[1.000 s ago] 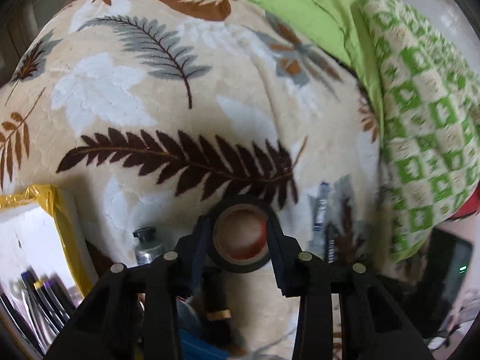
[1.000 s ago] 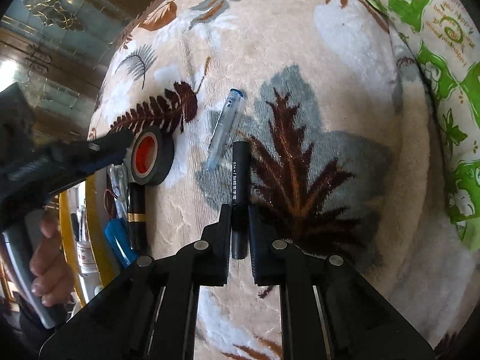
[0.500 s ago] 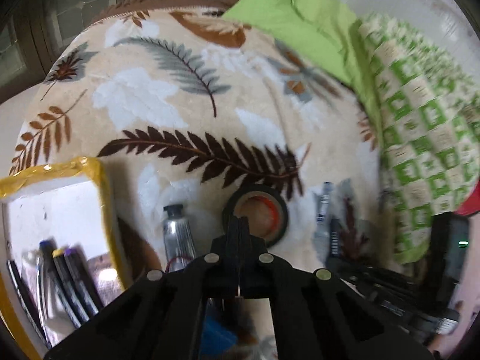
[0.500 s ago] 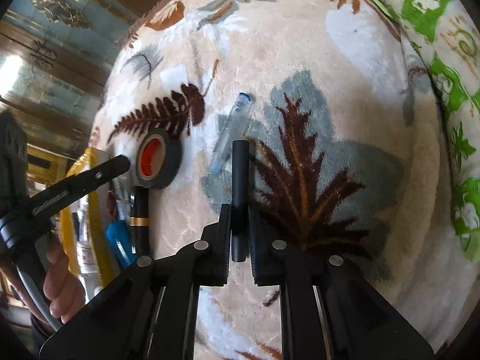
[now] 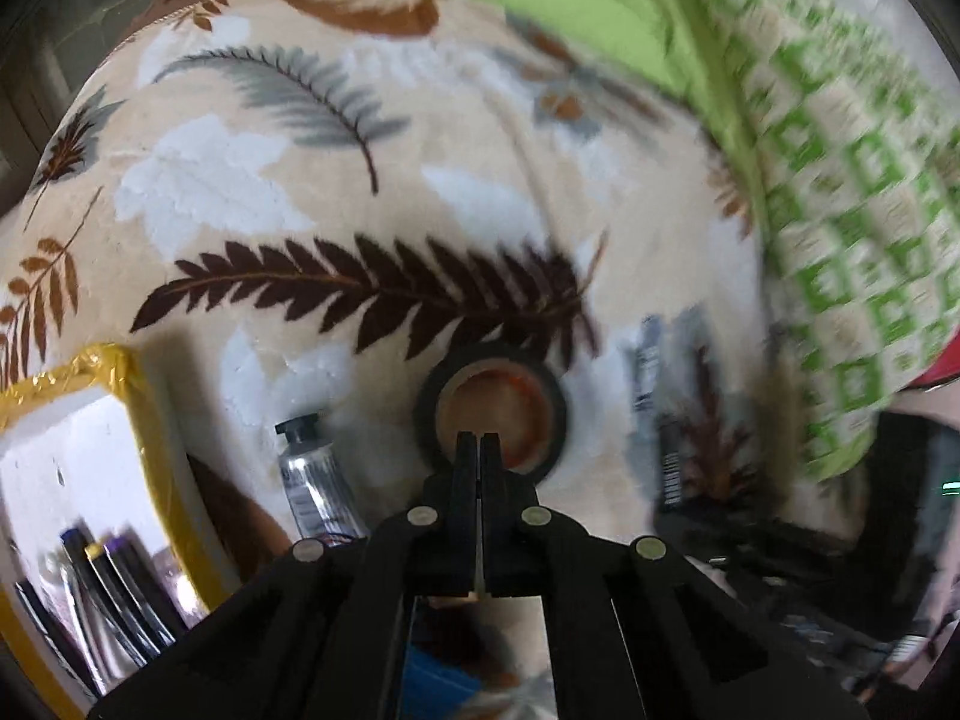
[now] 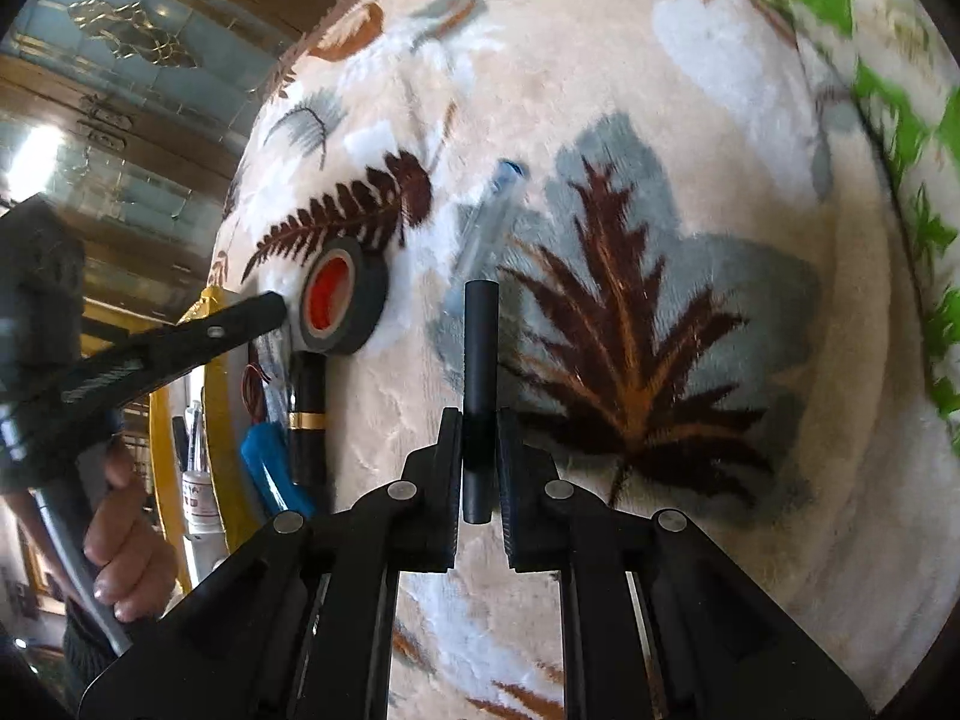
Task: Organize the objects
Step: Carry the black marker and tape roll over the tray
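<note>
On the far left sits a white box with a yellow rim (image 5: 141,420). Pens (image 5: 114,588) already lie inside it, so it looks like the place where small things go. Just right of the box, a silver tube (image 5: 312,486) lies on the leafy blanket (image 5: 240,192), not put away yet. Right of the tube is a black tape roll (image 5: 489,414), lying flat so its orange middle faces up. The left gripper (image 5: 478,450) is pinched tight with nothing in it, and its tip sits right at the near edge of the roll. Maybe it will push or hook the roll, but I cannot tell.

In the right view, a clear pen (image 6: 486,222) lies on the blanket past the roll. The right gripper (image 6: 479,450) squeezes a black marker (image 6: 480,384). The marker points straight out and looks lifted off the blanket. I think it goes in the box next.
</note>
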`<state>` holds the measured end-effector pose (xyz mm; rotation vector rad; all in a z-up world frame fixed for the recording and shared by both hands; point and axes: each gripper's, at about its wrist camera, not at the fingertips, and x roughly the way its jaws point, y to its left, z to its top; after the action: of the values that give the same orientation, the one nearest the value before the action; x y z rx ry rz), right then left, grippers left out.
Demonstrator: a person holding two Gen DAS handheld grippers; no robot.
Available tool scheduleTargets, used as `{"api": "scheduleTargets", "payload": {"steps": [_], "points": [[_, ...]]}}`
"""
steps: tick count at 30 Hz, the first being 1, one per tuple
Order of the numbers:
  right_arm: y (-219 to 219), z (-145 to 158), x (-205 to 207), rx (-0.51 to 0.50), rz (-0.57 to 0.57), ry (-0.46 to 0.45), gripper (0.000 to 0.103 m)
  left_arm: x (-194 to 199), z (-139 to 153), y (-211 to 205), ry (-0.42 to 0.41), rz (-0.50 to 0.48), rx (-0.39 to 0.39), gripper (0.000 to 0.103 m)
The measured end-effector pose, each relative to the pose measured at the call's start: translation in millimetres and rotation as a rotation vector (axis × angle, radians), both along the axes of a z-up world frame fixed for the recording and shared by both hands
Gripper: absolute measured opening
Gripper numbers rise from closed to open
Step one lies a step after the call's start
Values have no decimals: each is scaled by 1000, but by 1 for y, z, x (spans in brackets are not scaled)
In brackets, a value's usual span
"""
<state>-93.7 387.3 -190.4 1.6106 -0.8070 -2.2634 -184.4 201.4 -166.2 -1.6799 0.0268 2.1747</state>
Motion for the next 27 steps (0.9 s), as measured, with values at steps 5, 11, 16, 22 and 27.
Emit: {"api": "scheduleTargets", "payload": {"steps": [5,11,16,22,27], "points": [[-5,1,-5,21,23,2,11,-6,3,-4,-5,11,58,0],[-4,-2,-8,8,28,1,10,-1,13,-36,-24,75,409,20],[-6,-1,-9,24,37,3,10,1,8,-30,-18,71,334,53],[-4,4,-5,38,29,8,10,7,23,-35,78,61,171,53],[8,13,-1,69,-14,35,10,1,19,-40,82,44,163,53]]}}
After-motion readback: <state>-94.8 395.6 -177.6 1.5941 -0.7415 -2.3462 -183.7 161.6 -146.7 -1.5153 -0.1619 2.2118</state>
